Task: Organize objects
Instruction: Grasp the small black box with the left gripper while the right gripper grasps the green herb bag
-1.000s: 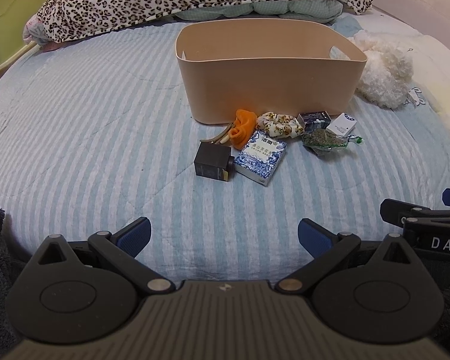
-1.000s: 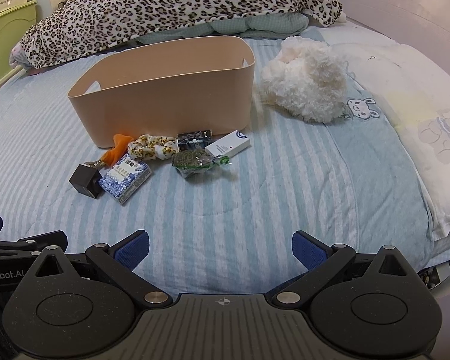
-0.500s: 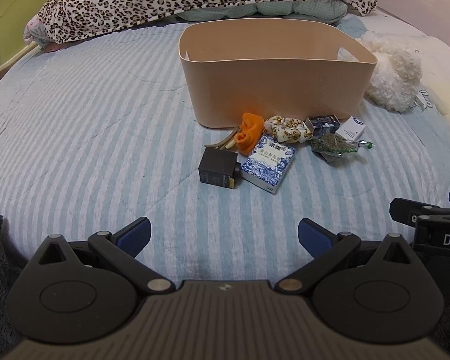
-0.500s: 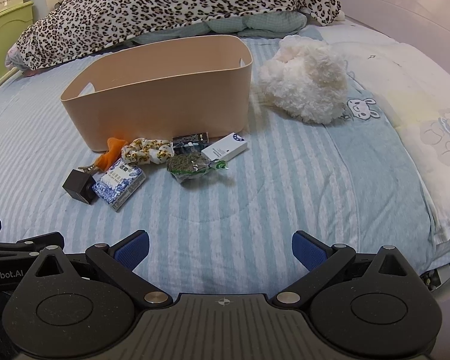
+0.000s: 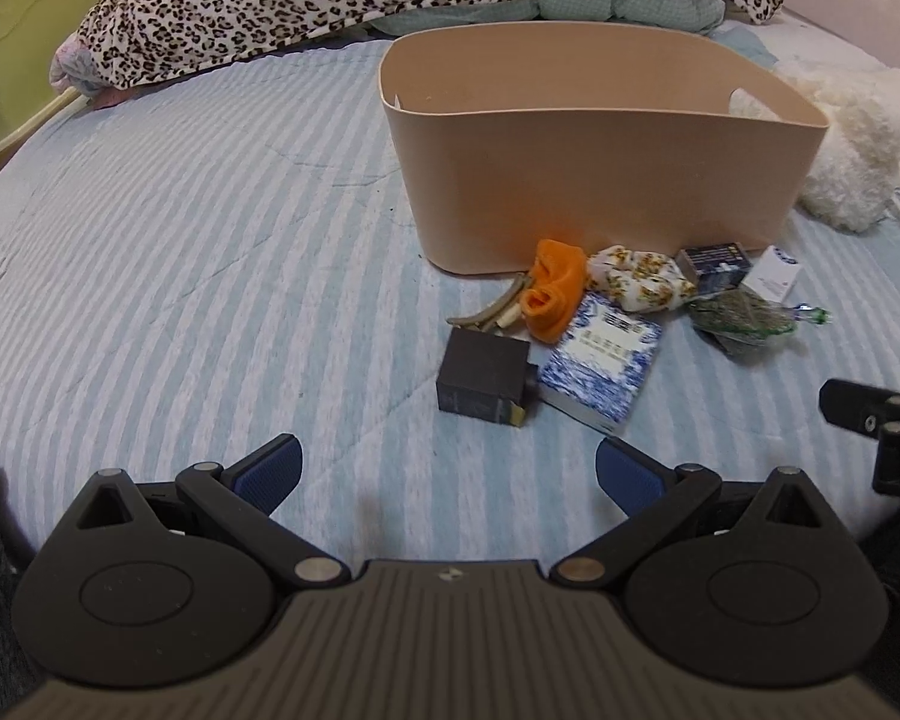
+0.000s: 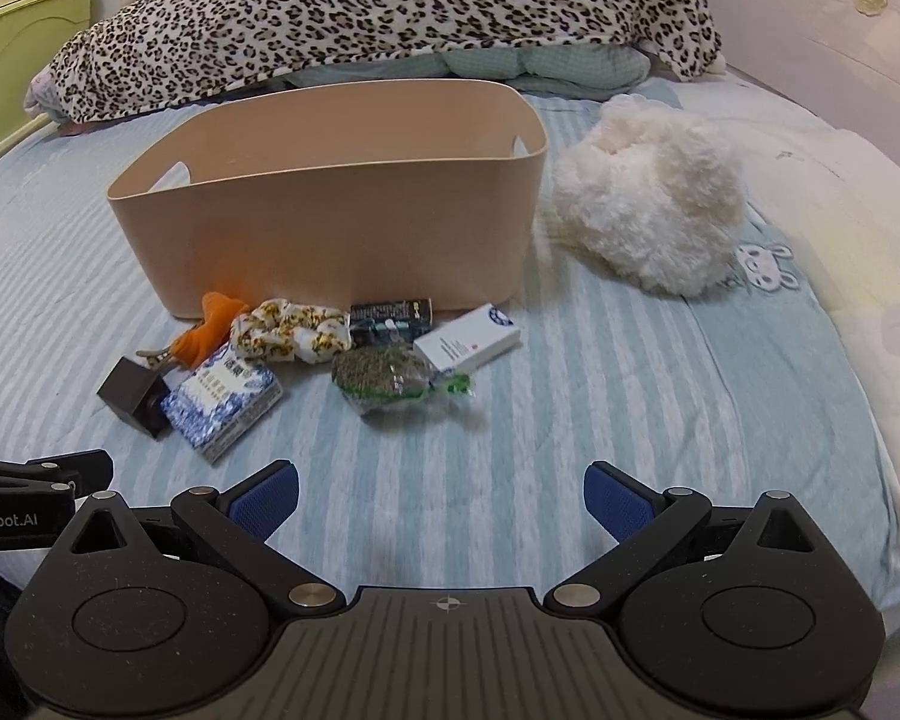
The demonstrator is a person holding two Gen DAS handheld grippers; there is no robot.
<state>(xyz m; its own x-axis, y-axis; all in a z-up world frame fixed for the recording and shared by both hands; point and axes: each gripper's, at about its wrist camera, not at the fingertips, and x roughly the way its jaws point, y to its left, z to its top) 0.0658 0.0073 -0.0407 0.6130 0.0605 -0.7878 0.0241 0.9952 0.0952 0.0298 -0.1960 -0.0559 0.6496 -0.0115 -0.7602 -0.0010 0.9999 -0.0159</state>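
Observation:
A tan oval basket stands on the striped bed. Small items lie in front of it: a black box, a blue-and-white patterned box, an orange cloth, a floral scrunchie, a dark pack, a white box and a green bag. My left gripper is open and empty, short of the black box. My right gripper is open and empty, short of the green bag.
A leopard-print blanket is heaped at the back of the bed. A white fluffy toy lies right of the basket. A green headboard stands far left. A white pillow lies along the right edge.
Both grippers have moved forward toward the items, which now look larger and nearer. Both stay open. Nothing on the bed has shifted.

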